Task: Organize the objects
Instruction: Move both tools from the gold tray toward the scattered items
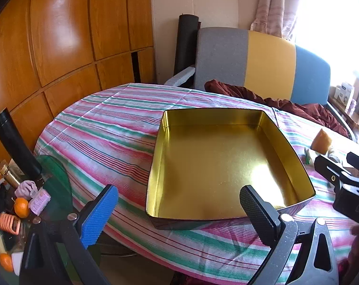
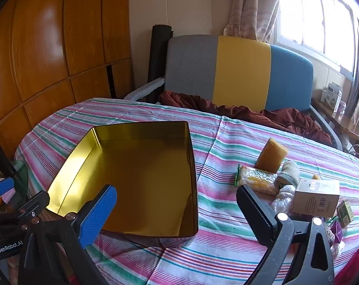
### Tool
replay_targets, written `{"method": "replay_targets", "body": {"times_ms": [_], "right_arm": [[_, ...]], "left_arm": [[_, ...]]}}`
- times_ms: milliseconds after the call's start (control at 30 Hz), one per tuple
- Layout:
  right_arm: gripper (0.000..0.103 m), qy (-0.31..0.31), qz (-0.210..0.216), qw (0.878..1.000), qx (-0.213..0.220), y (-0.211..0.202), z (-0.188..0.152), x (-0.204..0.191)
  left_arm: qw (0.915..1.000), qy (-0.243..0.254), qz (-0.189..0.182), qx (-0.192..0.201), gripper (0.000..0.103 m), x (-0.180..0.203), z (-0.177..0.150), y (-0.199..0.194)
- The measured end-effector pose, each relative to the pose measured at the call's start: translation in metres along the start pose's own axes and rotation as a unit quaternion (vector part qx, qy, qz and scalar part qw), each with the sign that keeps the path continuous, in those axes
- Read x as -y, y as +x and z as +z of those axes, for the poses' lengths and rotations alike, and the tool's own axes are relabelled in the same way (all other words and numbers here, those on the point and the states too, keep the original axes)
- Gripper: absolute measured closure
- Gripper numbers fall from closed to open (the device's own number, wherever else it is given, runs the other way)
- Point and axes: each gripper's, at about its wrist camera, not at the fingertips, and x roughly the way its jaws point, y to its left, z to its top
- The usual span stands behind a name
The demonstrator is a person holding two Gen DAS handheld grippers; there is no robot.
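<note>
The shallow square gold-lined metal tin (image 2: pixel 141 180) sits empty on my striped cloth tabletop (image 1: pixel 103 128). Crinkled packets, an ochre wedge (image 2: pixel 272 158) and a cardboard box (image 2: pixel 316 197) cluster right of it. My left gripper (image 1: pixel 179 209) and right gripper (image 2: pixel 177 211) stand released, ribbed fingers (image 1: pixel 98 216) wide apart, holding nothing.

Wood-panelled wall (image 2: pixel 48 47), tricolour chair (image 2: pixel 239 71) (grey, yellow, blue), bright curtained window (image 2: pixel 322 19).

Both grippers alike: left gripper (image 1: pixel 179 211) and right gripper (image 2: pixel 177 211) each carry one finger with a blue ribbed pad, one with a black ribbed pad, on grey-black speckled arms, silver round screws at pivots; white "GenRobot.AI" lettering on the left gripper's body
</note>
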Motion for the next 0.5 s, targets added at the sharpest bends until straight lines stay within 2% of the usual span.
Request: {"method": "replay_targets", "body": {"times_ms": [133,300,500], "right_arm": [[0.001,0.009,-0.003,1.000,-0.003,0.001,-0.001,0.008],[0.001,0.025,-0.009,1.000,-0.011,0.004,-0.002,0.025],[0.001,0.050,-0.027,0.998,-0.019,0.005,-0.002,0.056]], "left_arm": [[0.9999,0.008,-0.010,-0.002,0.000,0.007,0.000,0.000],[0.9971,-0.010,-0.073,-0.021,0.000,0.006,-0.004,0.006],[0.9954,-0.007,-0.088,-0.038,0.000,0.013,-0.007,0.010]]}}
